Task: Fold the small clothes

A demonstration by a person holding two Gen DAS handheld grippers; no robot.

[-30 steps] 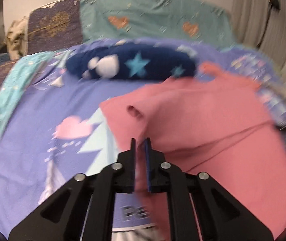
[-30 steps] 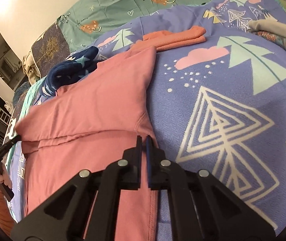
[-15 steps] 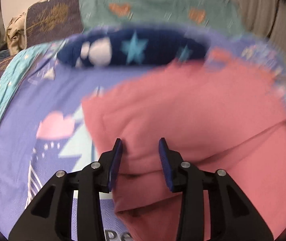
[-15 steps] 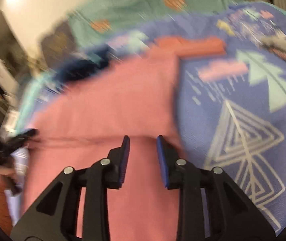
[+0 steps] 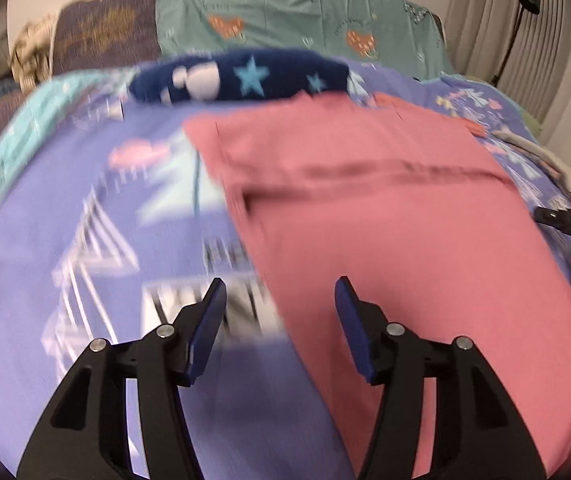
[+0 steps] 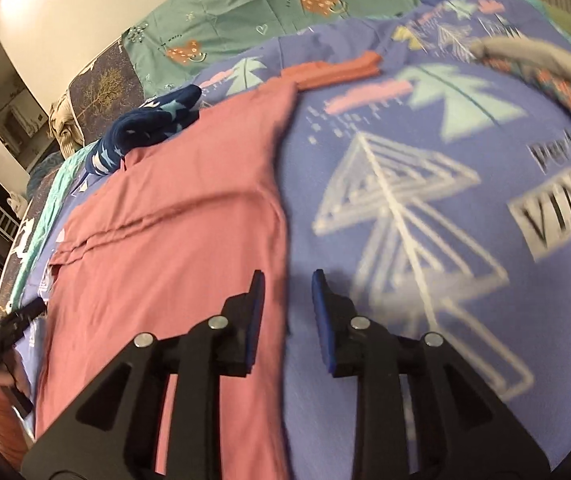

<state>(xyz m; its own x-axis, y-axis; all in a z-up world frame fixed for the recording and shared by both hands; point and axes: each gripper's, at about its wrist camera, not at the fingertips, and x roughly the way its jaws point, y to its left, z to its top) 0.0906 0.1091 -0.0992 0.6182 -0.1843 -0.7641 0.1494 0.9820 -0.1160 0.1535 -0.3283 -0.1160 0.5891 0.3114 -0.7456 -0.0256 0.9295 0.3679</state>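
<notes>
A pink garment (image 5: 397, 232) lies flat on the purple patterned bedspread (image 5: 85, 208), folded over itself with a fold edge across its upper part. It also shows in the right wrist view (image 6: 173, 248). My left gripper (image 5: 281, 328) is open and empty, above the garment's left edge near its lower end. My right gripper (image 6: 287, 312) is open and empty, above the garment's right edge. Each gripper shows at the rim of the other's view.
A navy star-patterned garment (image 5: 241, 76) lies beyond the pink one. A folded orange garment (image 6: 337, 70) lies at the far right of it. A grey garment (image 6: 541, 56) sits at the bed's right side. Teal and dark pillows (image 5: 293, 16) line the head.
Both grippers were shut on the pink garment's edges a second ago. They laid it down, opened, let go and drew back toward the garment's near end.
</notes>
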